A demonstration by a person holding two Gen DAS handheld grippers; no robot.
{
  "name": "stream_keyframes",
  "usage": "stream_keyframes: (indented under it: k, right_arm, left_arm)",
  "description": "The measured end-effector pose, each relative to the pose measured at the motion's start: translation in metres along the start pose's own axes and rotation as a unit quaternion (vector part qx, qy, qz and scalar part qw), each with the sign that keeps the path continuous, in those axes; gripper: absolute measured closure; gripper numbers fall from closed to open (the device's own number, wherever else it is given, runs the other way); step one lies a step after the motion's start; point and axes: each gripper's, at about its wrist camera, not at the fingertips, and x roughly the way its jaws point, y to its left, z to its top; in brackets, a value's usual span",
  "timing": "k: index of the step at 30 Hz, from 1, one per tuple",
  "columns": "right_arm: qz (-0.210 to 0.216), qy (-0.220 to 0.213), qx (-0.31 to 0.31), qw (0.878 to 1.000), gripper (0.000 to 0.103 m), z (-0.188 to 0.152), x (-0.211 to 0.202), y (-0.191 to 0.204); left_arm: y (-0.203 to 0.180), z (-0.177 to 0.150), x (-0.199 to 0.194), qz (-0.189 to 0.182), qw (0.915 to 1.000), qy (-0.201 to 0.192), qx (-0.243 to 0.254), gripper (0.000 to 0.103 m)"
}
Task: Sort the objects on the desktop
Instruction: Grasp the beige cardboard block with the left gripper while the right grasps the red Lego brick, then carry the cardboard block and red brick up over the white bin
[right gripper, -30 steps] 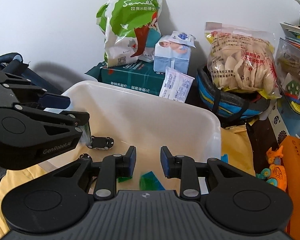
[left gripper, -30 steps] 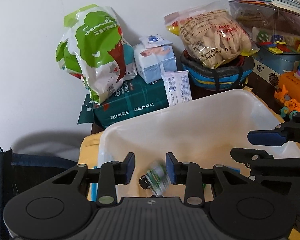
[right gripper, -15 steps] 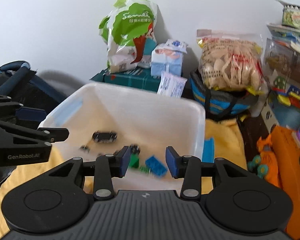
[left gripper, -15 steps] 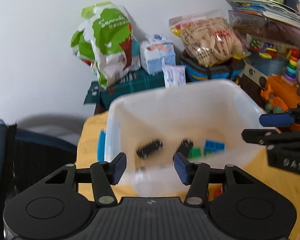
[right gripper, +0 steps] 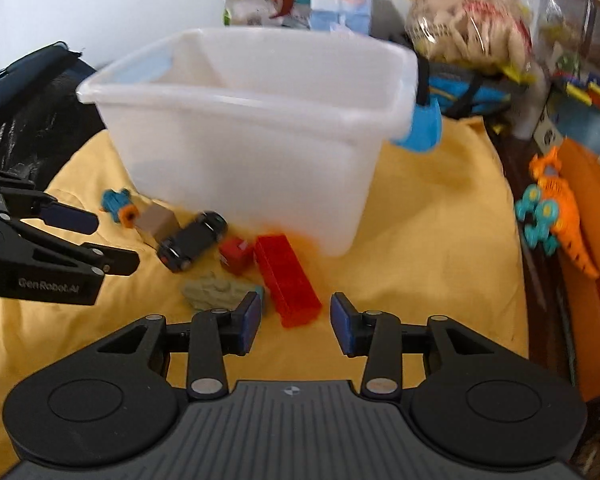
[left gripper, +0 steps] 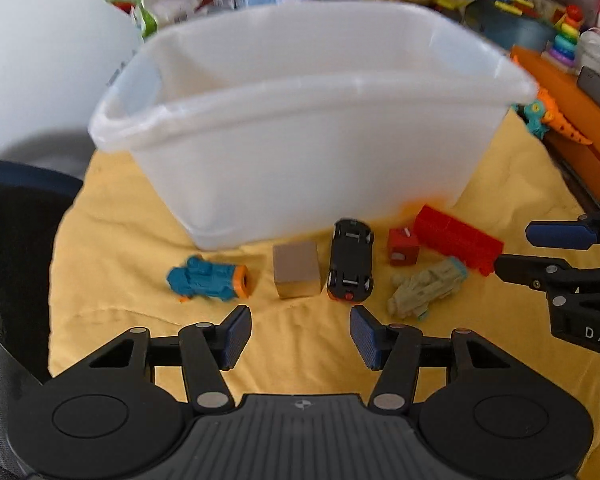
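Both grippers hover with jaws apart and empty over a yellow cloth: the left gripper, just widened, faces a tan block and black toy car; the right gripper faces a red brick. Toys lie before a white bin.

A big white see-through tub stands upright on the yellow cloth. In front of it lie small toys in a row. A blue toy with an orange end lies on its side. Next comes a tan block, then a black car upside down, a small red cube, a long red block and a pale green toy.
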Motion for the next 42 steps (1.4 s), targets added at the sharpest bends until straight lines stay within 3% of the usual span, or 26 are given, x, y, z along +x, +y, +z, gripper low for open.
stream_keyframes:
  k: [11,16,17,19,20,26,33,42]
  right_arm:
    - [0.017,0.017,-0.004,1.0,0.063,0.0,0.031,-0.008]
    - [0.017,0.021,-0.015,1.0,0.059,0.008,0.043,-0.004]
    - [0.018,0.022,-0.016,0.999,0.059,0.009,0.045,-0.003]
    - [0.019,0.025,-0.016,0.999,0.06,0.008,0.047,-0.002]
    - [0.022,0.027,-0.016,0.999,0.064,0.008,0.047,-0.003]
    - [0.023,0.026,-0.007,0.999,0.074,0.001,0.036,-0.005]
    - [0.022,0.025,-0.003,0.999,0.074,-0.013,0.016,-0.004]
    - [0.031,0.032,0.012,0.999,0.074,-0.042,-0.015,0.005]
  left_arm:
    - [0.0,0.023,0.027,0.011,0.9998,0.006,-0.017,0.044]
    - [0.002,0.026,0.034,0.009,0.9997,0.002,-0.025,0.045]
    - [0.002,0.024,0.034,0.008,0.9996,0.0,-0.025,0.046]
    - [0.003,0.019,0.033,0.008,0.9997,-0.001,-0.022,0.068]
    - [0.003,0.016,0.033,0.011,0.9997,0.0,-0.02,0.07]
    - [0.004,-0.006,0.016,0.022,0.9997,0.005,-0.014,0.071]
    - [-0.004,-0.047,-0.012,0.025,0.9996,0.009,-0.01,0.07]
    - [-0.021,-0.068,-0.027,0.012,0.9998,0.015,0.008,0.07]
